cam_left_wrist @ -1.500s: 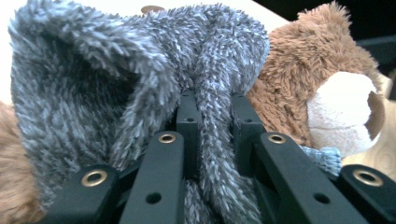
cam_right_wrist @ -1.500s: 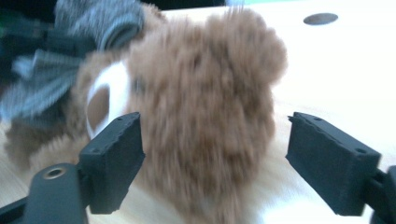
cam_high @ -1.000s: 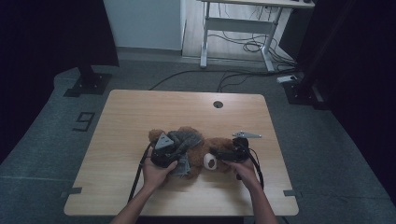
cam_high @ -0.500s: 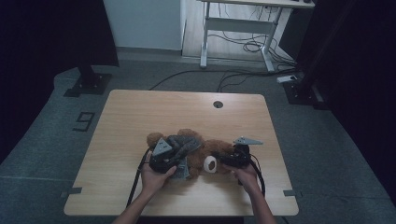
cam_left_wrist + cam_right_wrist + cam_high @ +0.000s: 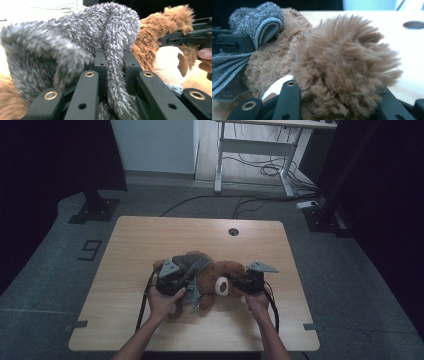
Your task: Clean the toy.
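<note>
— Both hands have drawn back toward the near edge since a moment ago, and the teddy bear (image 5: 220,279) has slid that way with them; its cream muzzle now faces the person more squarely.

— What has the left tool (image 5: 172,281) got?

— From its own camera, the jaws are pressed together on a fold of the grey fuzzy garment (image 5: 75,45), a ridge of it standing up right between them. The left hand (image 5: 162,302) sits just behind, close to the bench's (image 5: 150,235) front edge.

— And the right tool (image 5: 248,282)?

— Its jaws stand on either side of a brown tuft of the bear, an ear by the look of it, and the fur bulges between them, so it is pinching the bear. The right hand (image 5: 259,301) is behind it.

— Where does the bear lie?

— On its side across the near half of the bench, between the two tools, head toward the right one, with the grey garment draped over the body on the left.

— Farther off?

— Bare wood up to a round cable hole (image 5: 233,231), then the floor (image 5: 165,200) with cables (image 5: 260,170) under a white desk frame (image 5: 255,150).
</note>
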